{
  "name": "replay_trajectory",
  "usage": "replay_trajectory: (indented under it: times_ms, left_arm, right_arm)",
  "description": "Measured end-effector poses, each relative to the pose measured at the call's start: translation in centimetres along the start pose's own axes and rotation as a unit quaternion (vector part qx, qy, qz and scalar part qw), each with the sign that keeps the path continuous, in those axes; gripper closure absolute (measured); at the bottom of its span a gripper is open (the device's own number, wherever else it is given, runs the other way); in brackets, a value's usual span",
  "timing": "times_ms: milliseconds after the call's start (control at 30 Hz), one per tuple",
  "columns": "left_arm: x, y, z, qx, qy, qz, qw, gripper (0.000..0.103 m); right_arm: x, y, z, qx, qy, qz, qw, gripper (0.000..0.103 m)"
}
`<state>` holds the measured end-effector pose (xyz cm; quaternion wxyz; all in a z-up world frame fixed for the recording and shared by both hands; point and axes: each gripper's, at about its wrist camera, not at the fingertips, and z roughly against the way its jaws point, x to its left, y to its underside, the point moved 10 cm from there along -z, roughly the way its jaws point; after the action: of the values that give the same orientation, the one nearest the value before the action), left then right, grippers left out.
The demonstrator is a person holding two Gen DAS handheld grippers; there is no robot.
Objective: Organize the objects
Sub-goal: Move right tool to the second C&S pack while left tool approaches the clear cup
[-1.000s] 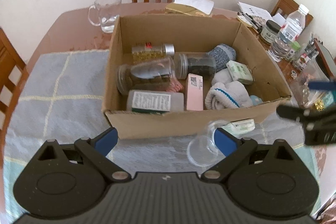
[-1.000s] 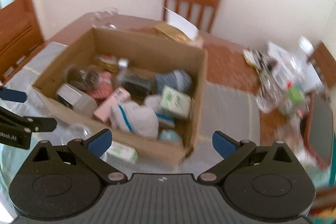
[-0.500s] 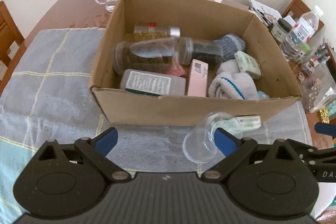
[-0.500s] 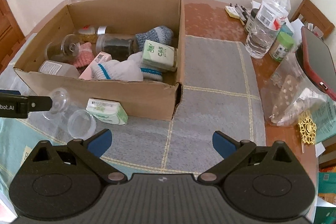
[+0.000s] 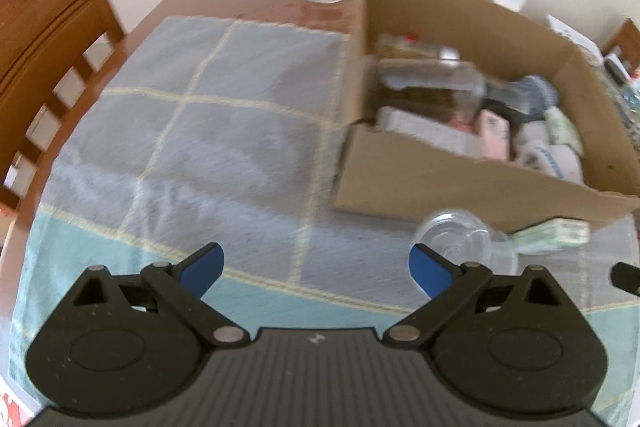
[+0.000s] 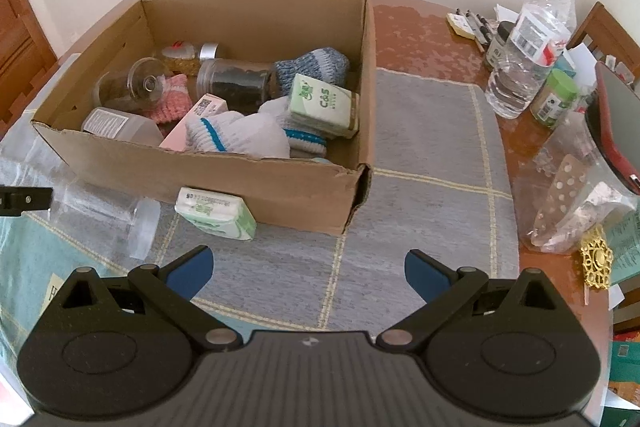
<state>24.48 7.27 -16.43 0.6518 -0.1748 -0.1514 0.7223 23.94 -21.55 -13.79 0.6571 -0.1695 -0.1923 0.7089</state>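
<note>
A clear plastic cup [image 6: 106, 217] lies on its side on the grey-and-teal checked tablecloth [image 6: 420, 163], just in front of the near wall of the open brown cardboard box [image 6: 256, 183]. In the right wrist view its long axis runs left to right, with the open mouth to the right and slightly nearer. Just beside it to the right, a small white-and-green tissue pack [image 6: 216, 213] lies flat, touching the foot of the box wall, long side slanting along it.

The left gripper [image 5: 316, 261] has its blue-tipped fingers [image 5: 202, 263] spread wide, holding nothing and touching nothing; the cup [image 5: 464, 241] sits just beyond its right fingertip. The right gripper [image 6: 306, 267] is likewise spread wide and empty (bare cloth shows between its tips).

Compared with half a second ago, the left wrist view has swung to the left: the box [image 5: 460, 179] now fills only the right half, more open cloth and a wooden chair [image 5: 44, 39] show on the left, and the picture is motion-blurred. The right wrist view has drawn nearer to the box, whose contents look unchanged, among them white socks with blue stripes [image 6: 236, 135].
</note>
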Motion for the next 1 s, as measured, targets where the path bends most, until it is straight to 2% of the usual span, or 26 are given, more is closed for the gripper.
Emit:
replay_trajectory:
  times_ms: [133,567,767,1000]
  left_arm:
    - [1.4,0.4,-0.3,0.005,-0.013,0.011,0.9998,0.004]
    - [3.5,1.3,0.9,0.006,-0.017,0.021,0.9996,0.004]
    - [3.5,1.1,1.7,0.002,-0.011,0.016,0.9998,0.004]
    - [0.9,0.5,1.9,-0.002,0.019,-0.012,0.9997,0.004]
  right_arm:
    - [0.1,-0.4,-0.5,-0.001,-0.005,-0.001,1.0,0.0]
    - [0.4,-2.6,-3.4,-0.009,-0.013,-0.028,0.999,0.0]
    - [0.3,-1.6,-3.8,0.002,-0.018,-0.031,0.999,0.0]
    - [0.3,1.1,-2.9,0.03,-0.005,-0.004,1.0,0.0]
